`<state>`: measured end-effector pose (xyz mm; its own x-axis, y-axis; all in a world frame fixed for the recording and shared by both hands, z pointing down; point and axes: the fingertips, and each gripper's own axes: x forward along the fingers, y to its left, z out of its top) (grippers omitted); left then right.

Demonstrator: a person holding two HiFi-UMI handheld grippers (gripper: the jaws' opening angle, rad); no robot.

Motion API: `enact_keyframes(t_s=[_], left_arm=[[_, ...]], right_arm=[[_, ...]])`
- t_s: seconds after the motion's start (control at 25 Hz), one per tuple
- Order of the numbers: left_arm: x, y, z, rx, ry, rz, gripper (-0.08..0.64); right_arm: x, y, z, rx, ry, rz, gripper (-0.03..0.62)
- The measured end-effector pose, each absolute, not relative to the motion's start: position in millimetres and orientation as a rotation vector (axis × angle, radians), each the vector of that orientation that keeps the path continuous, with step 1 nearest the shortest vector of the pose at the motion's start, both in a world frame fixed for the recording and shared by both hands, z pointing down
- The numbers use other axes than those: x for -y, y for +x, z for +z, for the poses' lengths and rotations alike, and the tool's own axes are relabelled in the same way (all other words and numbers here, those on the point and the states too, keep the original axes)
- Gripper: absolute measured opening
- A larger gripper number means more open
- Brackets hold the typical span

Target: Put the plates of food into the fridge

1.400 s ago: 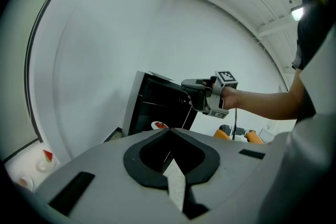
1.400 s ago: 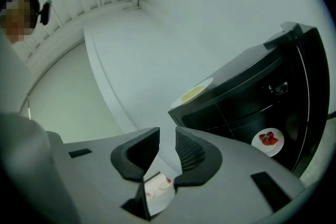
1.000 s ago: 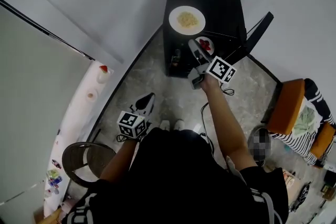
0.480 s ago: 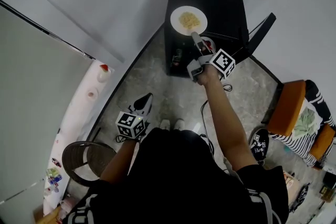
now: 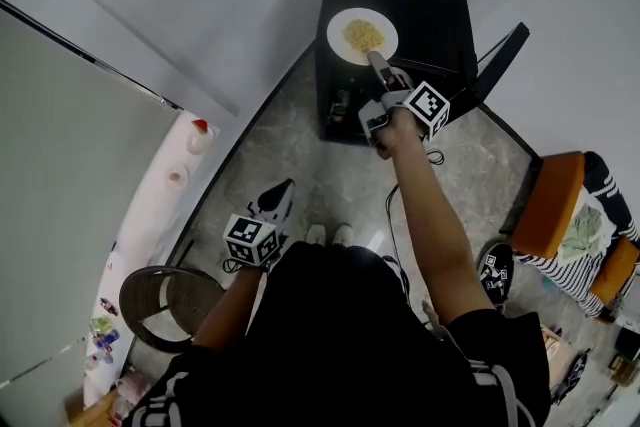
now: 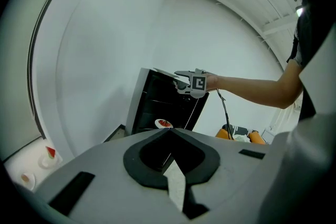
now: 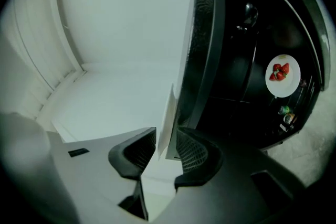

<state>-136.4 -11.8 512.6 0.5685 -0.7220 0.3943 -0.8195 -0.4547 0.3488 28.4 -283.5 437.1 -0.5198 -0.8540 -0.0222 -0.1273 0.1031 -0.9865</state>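
To lift the plate of noodles (image 5: 362,35) cleanly, the right gripper (image 5: 375,60) should seat the rim deep between its pads and stay level, since a shallow pinch would likely let the plate tip on the way down into the open fridge (image 5: 420,5). Its jaws stand almost fully wide and are just closing, with the thin rim between them but not yet pinched. The strawberry plate (image 7: 283,76) sits on a shelf ahead and to its right.

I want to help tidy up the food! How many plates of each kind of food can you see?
plate of yellow food: 1
plate of strawberries: 1
Total: 2 plates
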Motion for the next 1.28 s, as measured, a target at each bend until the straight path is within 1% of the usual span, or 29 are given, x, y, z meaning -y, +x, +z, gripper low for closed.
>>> enact_keyframes(t_s=[0.12, 0.4, 0.96, 1.28], left_arm=[[11.2, -139.3, 513.8, 1.242, 2.292, 0.257, 0.02], [10.6, -138.6, 516.2, 1.24, 2.291, 0.271, 0.021], [-12.7, -122.1, 518.7, 1.18, 2.339, 0.301, 0.021], [-20.4, -117.1, 520.6, 1.146, 2.351, 0.309, 0.021]], right_arm=[[283.6, 27.4, 435.7, -1.71, -0.923, -1.487, 0.071], [280.2, 30.7, 444.1, -1.672, -0.923, -1.531, 0.04], [239.5, 35.6, 455.1, -1.694, -0.868, -1.572, 0.032], [213.9, 45.3, 448.1, -1.727, -0.854, -1.53, 0.032]])
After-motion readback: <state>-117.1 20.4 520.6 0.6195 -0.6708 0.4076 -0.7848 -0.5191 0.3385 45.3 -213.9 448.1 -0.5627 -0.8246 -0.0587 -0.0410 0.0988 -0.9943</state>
